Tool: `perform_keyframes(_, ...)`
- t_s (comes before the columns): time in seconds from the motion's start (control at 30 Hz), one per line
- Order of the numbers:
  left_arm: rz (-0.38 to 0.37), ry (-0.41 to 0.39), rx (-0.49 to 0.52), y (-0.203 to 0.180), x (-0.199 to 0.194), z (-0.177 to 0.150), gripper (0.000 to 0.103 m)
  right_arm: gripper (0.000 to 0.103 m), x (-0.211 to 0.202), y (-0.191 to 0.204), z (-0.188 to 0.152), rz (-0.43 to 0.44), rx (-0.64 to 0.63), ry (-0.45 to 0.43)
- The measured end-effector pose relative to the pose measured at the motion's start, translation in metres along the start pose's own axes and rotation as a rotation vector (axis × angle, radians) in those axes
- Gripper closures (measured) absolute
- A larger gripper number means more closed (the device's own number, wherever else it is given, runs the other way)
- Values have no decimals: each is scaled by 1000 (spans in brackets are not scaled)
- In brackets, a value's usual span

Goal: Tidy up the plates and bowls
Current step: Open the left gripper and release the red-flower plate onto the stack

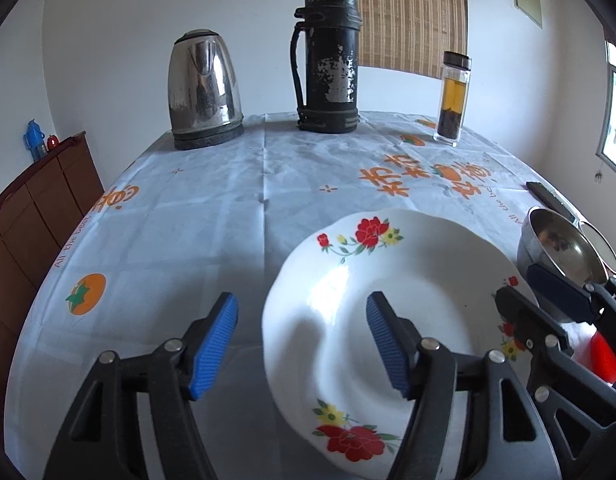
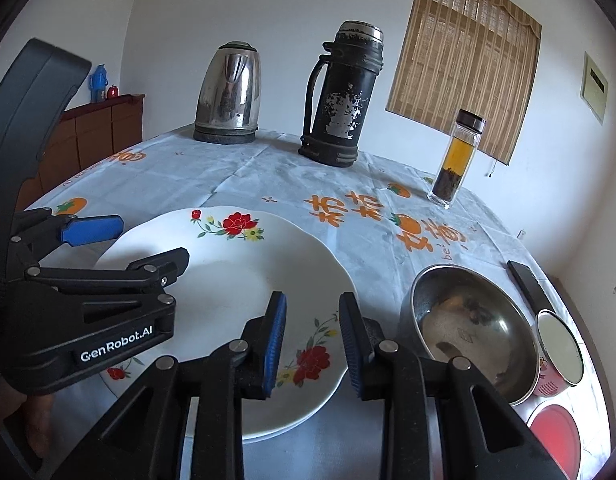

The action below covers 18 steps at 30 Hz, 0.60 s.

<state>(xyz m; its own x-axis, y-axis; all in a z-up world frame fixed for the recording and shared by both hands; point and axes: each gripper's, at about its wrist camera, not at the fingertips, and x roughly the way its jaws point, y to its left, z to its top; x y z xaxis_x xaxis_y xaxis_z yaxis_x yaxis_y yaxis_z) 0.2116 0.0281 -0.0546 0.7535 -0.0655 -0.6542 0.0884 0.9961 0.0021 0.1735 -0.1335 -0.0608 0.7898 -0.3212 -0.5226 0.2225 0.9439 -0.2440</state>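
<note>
A white plate with red flowers [image 1: 387,304] [image 2: 244,280] lies on the table near the front edge; a second rim shows under it in the right wrist view. My left gripper [image 1: 302,344] [image 2: 128,244] is open and hovers over the plate's left edge. My right gripper [image 2: 312,344] [image 1: 519,292] is open with a narrow gap, empty, above the plate's right rim. A steel bowl [image 2: 471,328] [image 1: 559,244] stands right of the plate. A small cup [image 2: 559,348] sits right of the bowl.
A steel kettle [image 1: 204,92], a black thermos [image 1: 327,60] and a glass tea bottle [image 1: 451,100] stand at the table's far side. A dark flat remote-like object [image 2: 527,284] lies at the right edge. A wooden cabinet [image 1: 36,208] stands left.
</note>
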Motion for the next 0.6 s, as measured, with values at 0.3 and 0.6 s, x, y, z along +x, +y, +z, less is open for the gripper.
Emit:
perform_keyframes(0.3, -6, -8, -8, 2, -2, -1, 27, 52, -6, -9, -1, 25, 47, -31)
perform_keyframes(0.6, 0, -32, -64, 12, -8, -3, 27, 52, -28, -18, -6, 53, 101, -133)
